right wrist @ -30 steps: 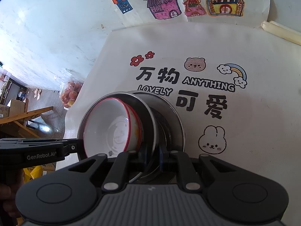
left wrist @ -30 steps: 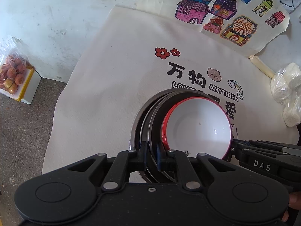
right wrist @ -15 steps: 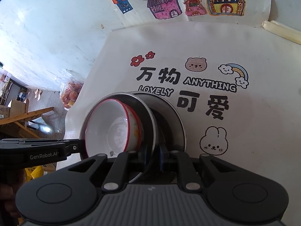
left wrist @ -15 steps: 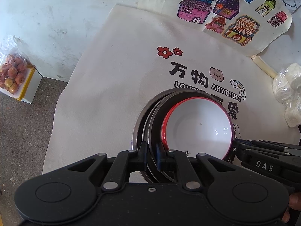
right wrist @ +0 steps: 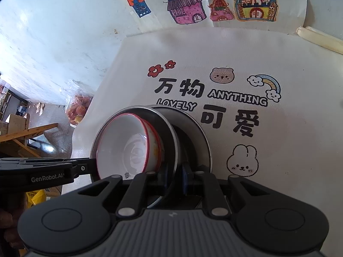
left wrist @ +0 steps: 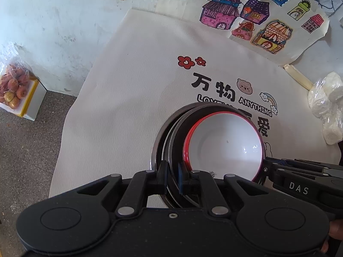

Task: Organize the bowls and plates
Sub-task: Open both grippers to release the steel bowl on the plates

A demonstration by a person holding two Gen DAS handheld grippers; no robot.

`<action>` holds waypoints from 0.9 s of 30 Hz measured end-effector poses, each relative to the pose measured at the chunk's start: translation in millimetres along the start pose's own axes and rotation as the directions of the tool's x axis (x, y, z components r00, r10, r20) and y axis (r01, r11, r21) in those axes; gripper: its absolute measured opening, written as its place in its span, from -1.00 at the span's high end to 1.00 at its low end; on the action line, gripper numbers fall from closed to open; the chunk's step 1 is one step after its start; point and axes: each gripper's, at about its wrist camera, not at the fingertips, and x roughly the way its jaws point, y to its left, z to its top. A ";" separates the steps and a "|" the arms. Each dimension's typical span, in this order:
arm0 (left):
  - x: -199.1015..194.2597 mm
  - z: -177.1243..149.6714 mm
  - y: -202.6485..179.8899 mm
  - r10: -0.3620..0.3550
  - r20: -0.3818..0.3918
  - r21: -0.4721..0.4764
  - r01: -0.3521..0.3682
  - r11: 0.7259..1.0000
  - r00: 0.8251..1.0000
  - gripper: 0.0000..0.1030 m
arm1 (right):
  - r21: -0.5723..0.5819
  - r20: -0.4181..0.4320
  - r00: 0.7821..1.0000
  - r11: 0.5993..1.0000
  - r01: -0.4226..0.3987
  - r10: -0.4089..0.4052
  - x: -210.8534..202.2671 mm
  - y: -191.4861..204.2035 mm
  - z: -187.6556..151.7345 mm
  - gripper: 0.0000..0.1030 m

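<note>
Modest home room: whitewashed wall point(left wrist: 53, 21), child's house drawings point(left wrist: 253, 12), bagged fruit point(left wrist: 12, 87) on concrete floor point(left wrist: 27, 150).

Cream printed cloth point(left wrist: 133, 98) over counter; coloured house drawings on paper point(left wrist: 253, 19) beyond; bagged reddish-orange fruit point(left wrist: 12, 85) on white box, floor left.
</note>
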 end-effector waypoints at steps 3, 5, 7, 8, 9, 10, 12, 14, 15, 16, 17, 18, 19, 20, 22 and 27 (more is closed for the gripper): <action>-1.4 -0.4 0.3 -0.002 0.006 0.001 0.002 1.000 1.000 0.83 | -0.002 0.007 1.000 1.000 0.006 -0.006 -0.8 1.3 -0.8 0.69; -2.7 -0.7 0.7 -0.003 0.010 0.004 0.002 1.000 1.000 0.83 | -0.001 0.011 1.000 1.000 0.007 -0.007 -1.5 1.3 -1.5 0.69; -3.8 -0.9 1.0 -0.004 0.015 0.004 0.004 1.000 1.000 0.83 | 0.000 0.015 1.000 1.000 0.009 -0.009 -2.3 1.5 -1.8 0.69; -4.7 -1.0 1.1 -0.004 0.019 0.005 0.004 1.000 1.000 0.83 | 0.001 0.019 1.000 1.000 0.010 -0.010 -3.1 1.7 -2.0 0.69; -5.8 -1.1 1.1 -0.004 0.025 0.006 0.004 1.000 1.000 0.83 | 0.001 0.023 1.000 1.000 0.012 -0.012 -4.1 2.1 -2.1 0.68; -6.5 -1.0 1.3 -0.004 0.029 0.007 0.004 1.000 1.000 0.82 | 0.000 0.028 0.999 1.000 0.016 -0.016 -5.3 2.5 -2.3 0.67; -8.1 -0.8 1.6 -0.002 0.038 0.006 0.002 1.000 0.999 0.76 | 0.002 0.038 0.999 1.000 0.026 -0.026 -7.9 2.4 -3.2 0.56; -9.2 -1.0 2.5 0.005 0.051 0.000 -0.005 1.000 0.999 0.65 | 0.008 0.047 0.998 0.999 0.039 -0.039 -11.0 2.2 -4.4 0.47; -10.3 -1.4 3.2 0.010 0.059 -0.004 -0.010 1.000 0.998 0.54 | 0.009 0.053 0.998 0.999 0.046 -0.046 -12.8 2.2 -5.4 0.39; -11.9 -2.0 3.8 0.015 0.069 -0.008 -0.015 1.000 0.997 0.44 | 0.009 0.060 0.997 0.999 0.046 -0.046 -15.4 1.6 -6.5 0.31; -13.8 -2.8 4.5 0.021 0.080 -0.011 -0.020 1.000 0.997 0.40 | 0.010 0.068 0.996 0.999 0.052 -0.053 -18.3 1.1 -7.7 0.21; -15.9 -3.7 5.2 0.026 0.090 -0.015 -0.025 1.000 0.996 0.31 | 0.008 0.077 0.995 0.998 0.059 -0.059 -20.9 1.2 -8.8 0.15; -18.5 -4.9 6.0 0.028 0.101 -0.018 -0.027 0.999 0.994 0.19 | 0.006 0.084 0.994 0.998 0.065 -0.065 -23.3 1.2 -9.6 0.13; -21.1 -6.0 6.6 0.028 0.111 -0.020 -0.025 0.999 0.993 0.13 | 0.006 0.090 0.994 0.998 0.067 -0.068 -24.5 0.7 -9.4 0.09; -26.5 -8.8 6.3 0.036 0.132 -0.020 -0.034 0.999 0.991 -0.06 | 0.005 0.105 0.992 0.998 0.067 -0.067 -29.0 1.1 -10.3 0.03; -40.4 -18.7 2.3 0.063 0.189 -0.013 -0.062 0.998 0.980 -0.42 | -0.006 0.160 0.985 0.998 0.068 -0.066 -45.3 2.4 -15.8 -0.18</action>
